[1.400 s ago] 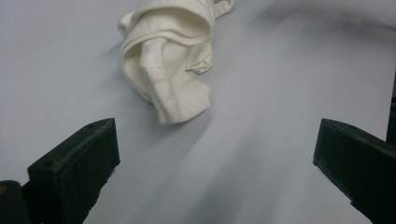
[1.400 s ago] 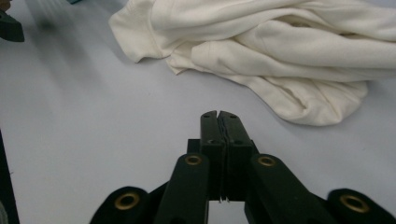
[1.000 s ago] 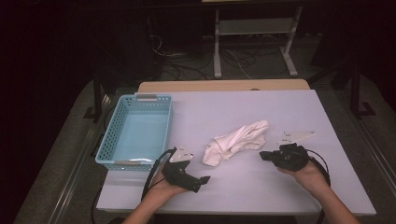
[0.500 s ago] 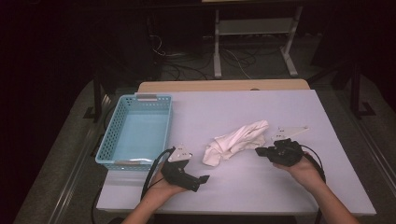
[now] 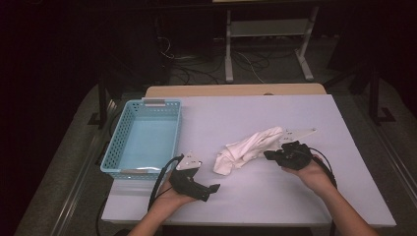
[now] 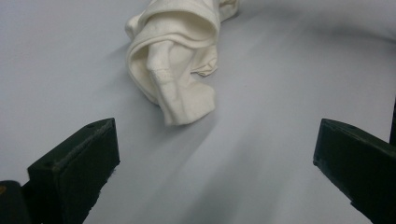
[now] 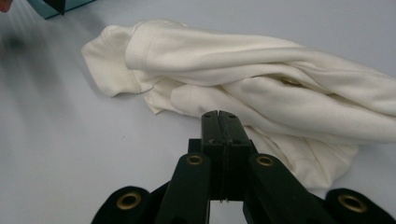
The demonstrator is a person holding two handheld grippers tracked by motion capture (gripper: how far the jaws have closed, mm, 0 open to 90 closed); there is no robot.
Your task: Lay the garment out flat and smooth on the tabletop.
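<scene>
No text, label, brand, number or sign can be read on anything here

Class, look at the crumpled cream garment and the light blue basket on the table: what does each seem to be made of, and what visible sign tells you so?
Crumpled cream garment: soft matte fabric, probably knitted cotton; it drapes in folds with stitched hems. Light blue basket: likely moulded plastic, with rigid lattice walls and a smooth floor.
</scene>
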